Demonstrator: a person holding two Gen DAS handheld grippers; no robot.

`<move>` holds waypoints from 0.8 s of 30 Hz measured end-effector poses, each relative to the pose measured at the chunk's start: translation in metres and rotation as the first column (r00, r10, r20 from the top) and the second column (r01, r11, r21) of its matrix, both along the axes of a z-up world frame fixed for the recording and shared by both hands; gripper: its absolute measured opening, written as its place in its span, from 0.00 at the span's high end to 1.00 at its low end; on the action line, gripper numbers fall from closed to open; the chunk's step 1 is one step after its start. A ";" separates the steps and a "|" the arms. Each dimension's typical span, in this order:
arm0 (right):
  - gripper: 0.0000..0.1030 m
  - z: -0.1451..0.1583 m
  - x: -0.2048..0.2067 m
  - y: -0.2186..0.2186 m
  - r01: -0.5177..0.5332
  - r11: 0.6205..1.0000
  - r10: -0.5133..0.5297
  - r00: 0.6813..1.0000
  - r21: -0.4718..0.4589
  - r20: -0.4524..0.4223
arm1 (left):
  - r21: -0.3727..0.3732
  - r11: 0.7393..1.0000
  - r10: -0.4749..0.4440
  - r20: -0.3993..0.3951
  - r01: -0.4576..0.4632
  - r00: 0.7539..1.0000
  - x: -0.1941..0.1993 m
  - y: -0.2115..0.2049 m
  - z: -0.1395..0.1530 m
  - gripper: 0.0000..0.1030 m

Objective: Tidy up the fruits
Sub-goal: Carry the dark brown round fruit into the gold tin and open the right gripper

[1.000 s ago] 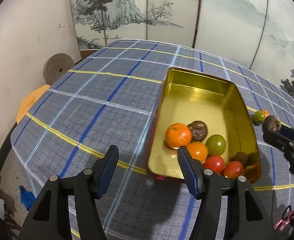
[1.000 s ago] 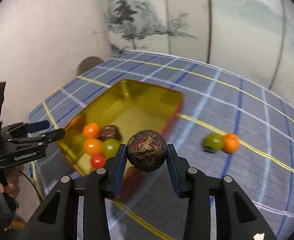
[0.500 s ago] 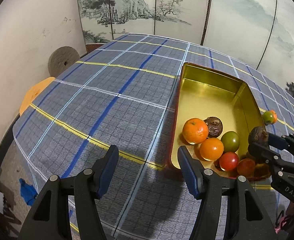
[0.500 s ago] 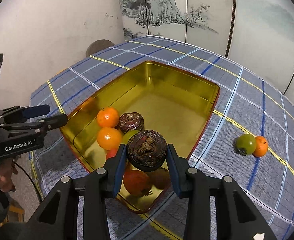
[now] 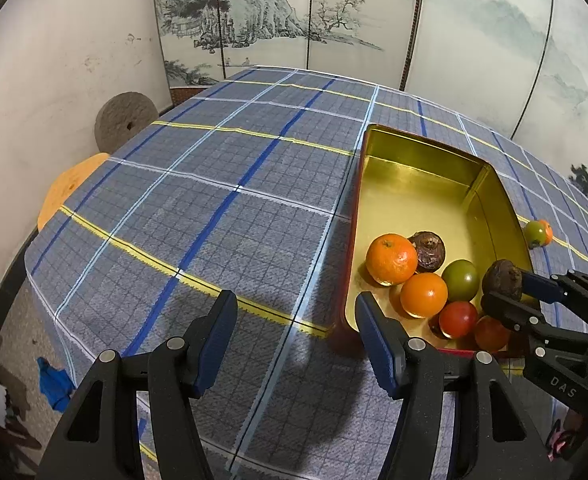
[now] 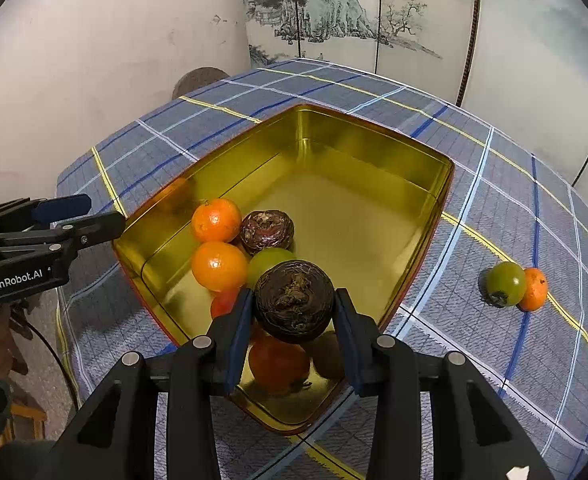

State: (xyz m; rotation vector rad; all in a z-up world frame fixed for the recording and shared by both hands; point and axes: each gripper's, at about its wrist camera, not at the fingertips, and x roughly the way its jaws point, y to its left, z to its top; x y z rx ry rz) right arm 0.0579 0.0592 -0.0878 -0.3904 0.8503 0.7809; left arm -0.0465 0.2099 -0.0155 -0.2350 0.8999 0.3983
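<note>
A gold tin tray (image 5: 417, 172) (image 6: 357, 136) sits on the plaid tablecloth and holds several fruits: two oranges (image 6: 216, 220), a dark brown fruit (image 6: 267, 231), a green one (image 5: 459, 280) and red ones (image 5: 457, 319). My right gripper (image 6: 294, 304) is shut on a dark brown round fruit (image 6: 294, 300) (image 5: 501, 280) and holds it just above the tray's near end. My left gripper (image 5: 295, 328) is open and empty above the cloth, left of the tray. A green fruit (image 6: 505, 284) and a small orange (image 6: 535, 289) lie on the cloth right of the tray.
A painted folding screen (image 5: 333, 20) stands behind the table. A grey stone disc (image 5: 124, 120) leans on the wall at the left, with an orange stool (image 5: 70, 186) below it. The table edge drops off near the left gripper.
My right gripper carried the brown fruit from beside the tray to over its near end and lowered it toward the fruits. My left gripper shifted left, away from the tray.
</note>
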 end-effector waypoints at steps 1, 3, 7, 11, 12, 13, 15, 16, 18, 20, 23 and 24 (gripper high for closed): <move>0.64 0.000 0.000 0.000 0.001 1.000 -0.001 1.000 0.001 0.000 | -0.002 1.000 0.000 0.000 0.000 1.000 0.000 -0.001 0.000 0.40; 0.63 0.000 0.000 0.000 0.003 1.000 -0.003 1.000 0.004 -0.004 | -0.009 1.000 -0.002 0.005 0.002 1.000 -0.001 -0.002 0.000 0.40; 0.63 0.001 0.001 -0.001 0.003 1.000 -0.003 1.000 0.003 -0.001 | -0.012 1.000 -0.008 0.006 0.008 1.000 -0.001 -0.005 -0.001 0.40; 0.62 0.001 0.002 -0.002 0.003 1.000 -0.003 1.000 0.011 -0.004 | -0.016 1.000 -0.008 0.006 0.008 1.000 -0.001 -0.007 -0.001 0.40; 0.62 0.002 0.002 -0.003 0.003 1.000 -0.003 1.000 0.015 -0.002 | -0.016 1.000 -0.009 0.005 0.009 1.000 -0.001 -0.007 -0.001 0.40; 0.62 0.003 0.002 -0.003 0.001 1.000 -0.001 1.000 0.021 -0.002 | -0.016 1.000 -0.009 0.005 0.009 1.000 -0.001 -0.007 -0.001 0.40; 0.58 0.005 0.002 -0.004 0.003 1.000 -0.003 1.000 0.027 0.003 | -0.017 1.000 -0.009 0.004 0.009 1.000 -0.002 -0.007 -0.001 0.40; 0.59 0.006 0.001 -0.005 0.004 1.000 -0.005 1.000 0.030 0.007 | -0.017 1.000 -0.011 0.005 0.011 1.000 -0.002 -0.009 0.000 0.40; 0.59 0.010 0.000 -0.008 0.004 0.999 -0.004 1.000 0.046 0.004 | -0.014 1.000 -0.015 0.009 0.015 1.000 -0.002 -0.011 0.002 0.40; 0.59 0.017 -0.001 -0.014 0.011 0.997 -0.012 1.000 0.072 0.015 | -0.011 1.000 -0.021 0.012 0.022 1.000 0.000 -0.014 0.004 0.40; 0.59 0.028 0.002 -0.033 0.042 0.994 -0.047 0.998 0.105 0.044 | -0.010 0.999 -0.032 0.018 0.032 0.999 0.002 -0.019 0.007 0.40; 0.59 0.030 0.005 -0.040 0.059 0.992 -0.065 0.997 0.109 0.050 | -0.011 0.999 -0.038 0.019 0.038 0.999 0.003 -0.021 0.008 0.40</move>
